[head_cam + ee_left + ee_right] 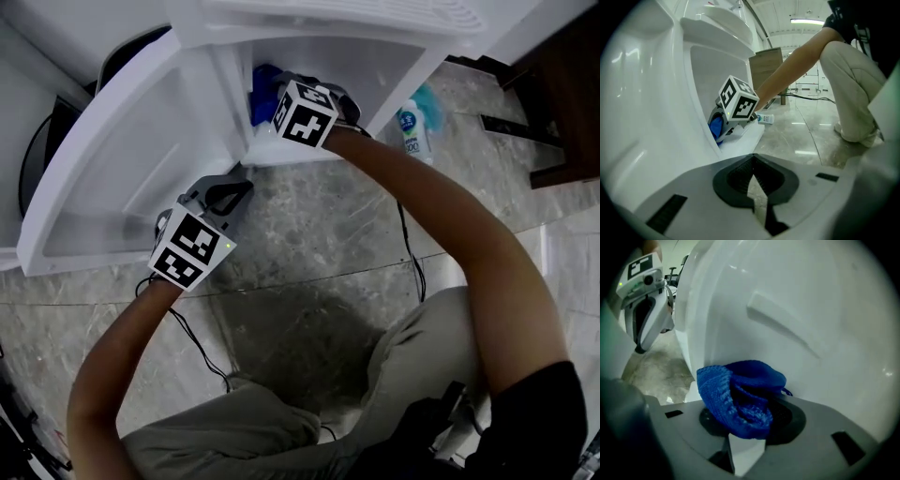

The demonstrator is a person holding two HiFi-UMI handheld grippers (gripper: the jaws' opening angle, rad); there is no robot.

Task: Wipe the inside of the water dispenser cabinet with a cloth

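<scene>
The white water dispenser cabinet (375,56) stands open, its door (122,159) swung out to the left. My right gripper (277,98) reaches into the compartment, shut on a bunched blue cloth (264,86). In the right gripper view the cloth (740,397) bulges out of the jaws close to the white inner wall (797,310). The left gripper view shows that gripper's marker cube (737,101) and the cloth (716,128) at the compartment's mouth. My left gripper (239,183) hangs by the door's lower edge, outside the compartment. Its jaws (753,171) are shut with nothing between them.
A small bottle with a blue label (412,127) lies on the stone floor right of the cabinet. Black cables (412,262) trail over the floor near the person's knees. Dark wooden furniture (562,103) stands at the right.
</scene>
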